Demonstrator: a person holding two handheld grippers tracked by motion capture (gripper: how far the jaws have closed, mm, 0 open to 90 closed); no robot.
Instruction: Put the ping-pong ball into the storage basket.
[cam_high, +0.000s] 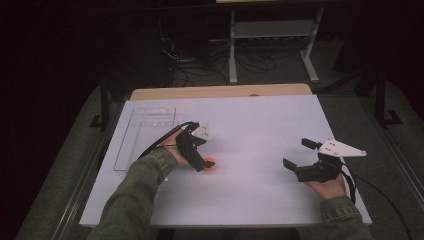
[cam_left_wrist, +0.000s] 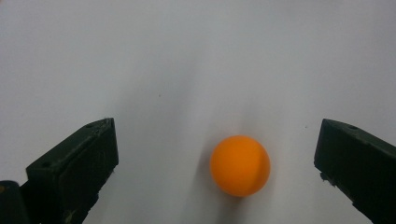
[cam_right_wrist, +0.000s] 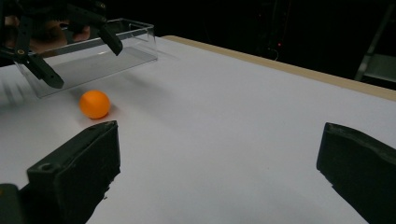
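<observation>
An orange ball rests on the white tabletop. My left gripper hovers just over it, open. In the left gripper view the ball lies between the wide-spread jaws, nearer the right one and touching neither; the gripper's centre is over bare table. My right gripper is open at the right of the table with nothing between its jaws. In the right gripper view, its opening faces the ball, and the left gripper hangs a little above that ball.
A clear plastic tray lies at the table's left, just behind the left hand, and its wall stands beyond the ball. Dark floor, cables and a white stand lie past the far edge.
</observation>
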